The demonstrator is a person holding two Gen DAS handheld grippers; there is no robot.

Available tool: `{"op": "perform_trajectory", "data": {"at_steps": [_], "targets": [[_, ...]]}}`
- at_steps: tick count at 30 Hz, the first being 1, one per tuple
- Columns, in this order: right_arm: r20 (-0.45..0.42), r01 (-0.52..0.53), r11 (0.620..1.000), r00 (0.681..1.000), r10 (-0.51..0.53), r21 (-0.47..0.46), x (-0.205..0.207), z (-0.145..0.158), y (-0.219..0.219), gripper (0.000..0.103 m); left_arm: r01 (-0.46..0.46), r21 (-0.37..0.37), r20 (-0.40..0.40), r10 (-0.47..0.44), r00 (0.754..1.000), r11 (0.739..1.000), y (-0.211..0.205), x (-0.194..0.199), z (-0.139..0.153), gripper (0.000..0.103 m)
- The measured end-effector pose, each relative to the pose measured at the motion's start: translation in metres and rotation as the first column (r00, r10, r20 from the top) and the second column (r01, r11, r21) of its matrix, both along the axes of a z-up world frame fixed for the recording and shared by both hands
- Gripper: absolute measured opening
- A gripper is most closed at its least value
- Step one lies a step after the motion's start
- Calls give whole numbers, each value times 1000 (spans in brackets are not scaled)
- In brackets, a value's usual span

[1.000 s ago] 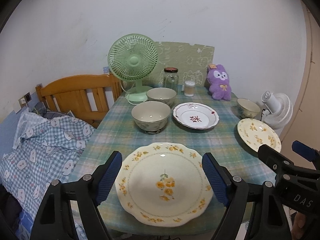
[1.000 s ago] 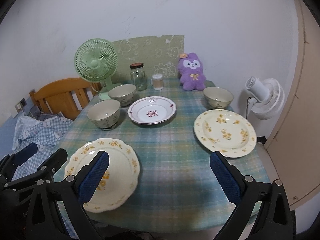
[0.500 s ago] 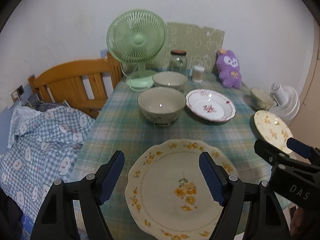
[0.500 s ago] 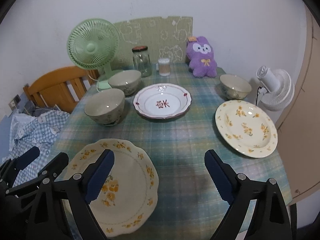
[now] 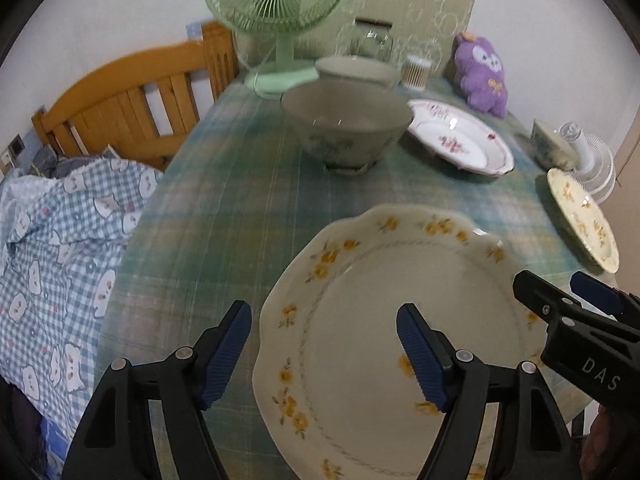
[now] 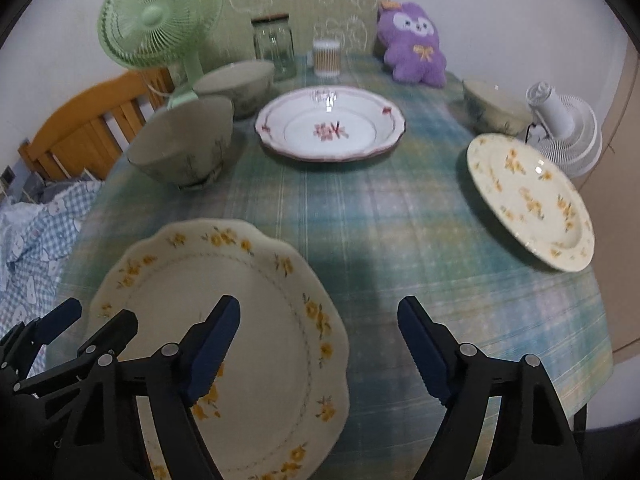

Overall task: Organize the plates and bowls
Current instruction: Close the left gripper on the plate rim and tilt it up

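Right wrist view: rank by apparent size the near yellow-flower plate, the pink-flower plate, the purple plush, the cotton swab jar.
1. near yellow-flower plate, inflated by nearness to the camera
2. pink-flower plate
3. purple plush
4. cotton swab jar

True plate sizes stay unsure; only the on-screen order is clear.

Three round plates: scalloped cream plate with yellow flowers (image 6: 224, 332) under left fingertip of right gripper, second yellow-flowered cream plate (image 6: 528, 200) far right, white red-rimmed plate (image 6: 330, 128) straight ahead. Three greenish ceramic bowls (image 6: 184, 144) (image 6: 236, 80) (image 6: 496, 110). Two fans: green (image 6: 156, 16), white (image 6: 568, 132). One glass jar (image 6: 274, 48). One purple plush (image 6: 414, 46).
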State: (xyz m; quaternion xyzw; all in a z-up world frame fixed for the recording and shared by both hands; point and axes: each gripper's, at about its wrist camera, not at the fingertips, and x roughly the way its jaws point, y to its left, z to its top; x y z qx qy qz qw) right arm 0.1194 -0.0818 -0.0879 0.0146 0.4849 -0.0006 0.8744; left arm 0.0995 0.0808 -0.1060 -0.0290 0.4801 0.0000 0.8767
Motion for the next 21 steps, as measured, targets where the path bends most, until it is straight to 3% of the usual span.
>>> {"op": "perform_trajectory", "data": {"at_steps": [8, 12, 21], "targets": [[-70, 11, 1000, 997, -13, -28, 11, -20, 7, 74, 19, -26, -60, -20, 998, 999, 10, 12, -20, 68], [-111, 18, 999, 994, -21, -29, 15, -29, 7, 69, 42, -38, -86, -45, 995, 998, 10, 17, -26, 59], [-135, -21, 1000, 991, 20, -6, 20, -36, 12, 66, 40, -37, -93, -43, 995, 999, 8, 21, -27, 60]]}}
